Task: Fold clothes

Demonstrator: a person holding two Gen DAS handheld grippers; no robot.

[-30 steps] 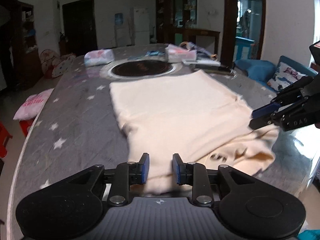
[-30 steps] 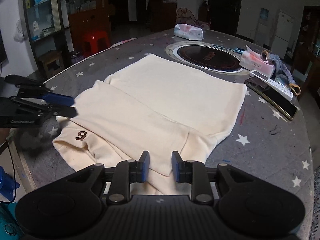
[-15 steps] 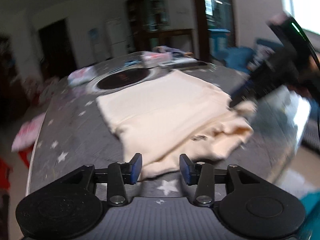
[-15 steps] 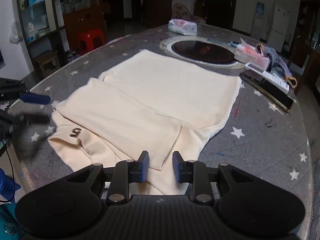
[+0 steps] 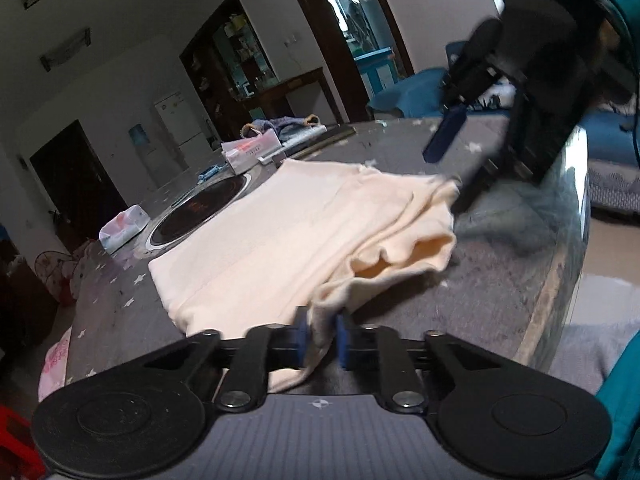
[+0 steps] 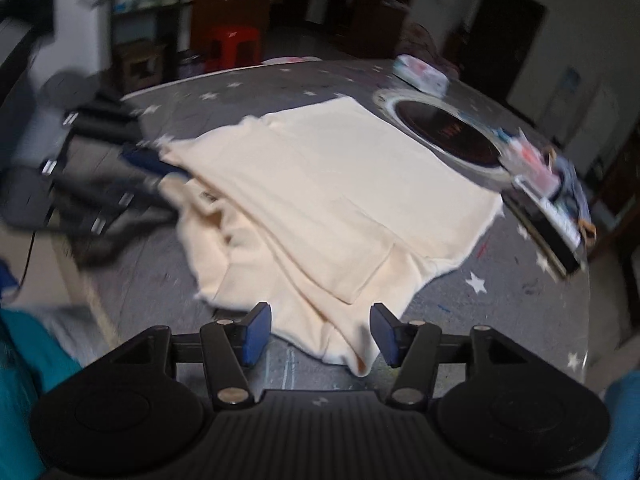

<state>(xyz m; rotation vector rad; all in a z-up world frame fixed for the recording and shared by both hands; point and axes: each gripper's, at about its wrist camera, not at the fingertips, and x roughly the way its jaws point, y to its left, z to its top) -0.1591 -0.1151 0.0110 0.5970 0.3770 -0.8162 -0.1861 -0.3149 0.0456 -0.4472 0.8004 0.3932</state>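
Cream garment (image 5: 304,236) partly folded on star-patterned table (image 5: 500,280), left gripper (image 5: 322,338) pinching its near-edge corner, right gripper (image 6: 320,334) spread wide around opposite corner

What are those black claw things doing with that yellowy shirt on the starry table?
A person is folding a cream shirt on the table with two handheld grippers. The left gripper has pinched the shirt's near edge. The right gripper is open, with the shirt's edge lying between its fingers, not yet grabbed.

Dim room, window glare, motion blur, fisheye-warped edges
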